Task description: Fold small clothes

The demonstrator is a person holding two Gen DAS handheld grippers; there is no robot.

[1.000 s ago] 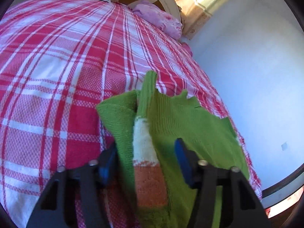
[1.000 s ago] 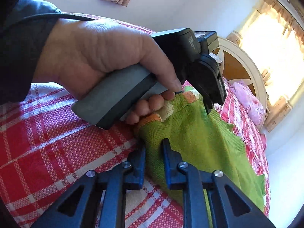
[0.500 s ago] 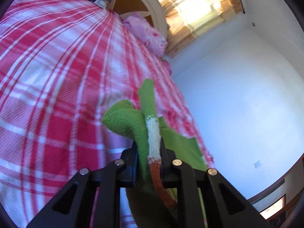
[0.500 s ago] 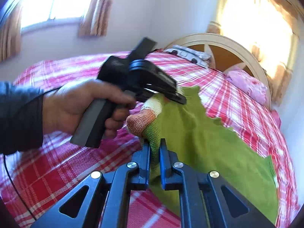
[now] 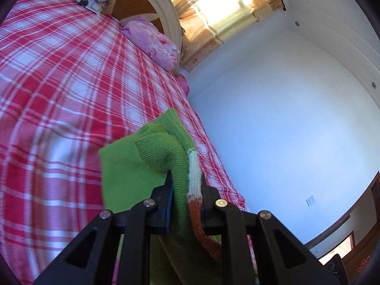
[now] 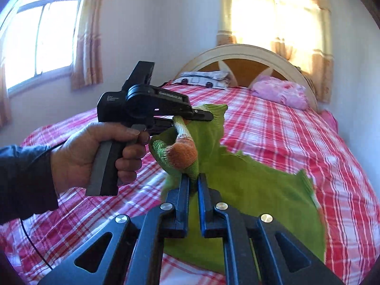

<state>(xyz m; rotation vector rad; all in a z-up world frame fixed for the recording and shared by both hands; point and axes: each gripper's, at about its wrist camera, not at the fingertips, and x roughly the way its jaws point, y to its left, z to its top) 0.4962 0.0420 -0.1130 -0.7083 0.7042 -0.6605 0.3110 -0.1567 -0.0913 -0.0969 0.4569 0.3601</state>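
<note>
Knitwear hung between my two tools over the bed [image 6: 296,128] — a small green sweater [image 6: 249,190] with a white-and-orange striped cuff, lifted clear at one edge while its far hem trailed toward the plaid cover at about four o'clock in the right wrist view.

Starting at nine o'clock of that view, my left hand [image 6: 95,156] gripped the handle of the left gripper [image 5: 185,185], whose jaws had narrowed onto the sleeve and pinched the green rib and the white band together. At six o'clock the right gripper [image 6: 193,182] sat nearly closed on a bunched fold just under the orange cuff.

I judged the sweater light, soft and floppy, with nothing stiff to push against; it would sag and twist wherever it went unsupported. The ribbed knit looked grippy rather than slick, though stretchy, so a hard pull could distort it. Better holds, to my eye, were the thick ribbed cuffs, shoulder seams or hem corners — not a loose single layer in the middle.

Pale lettering ran along the left tool's black body at eleven o'clock, too small and blurred for me to read. I saw no label on the sweater.
</note>
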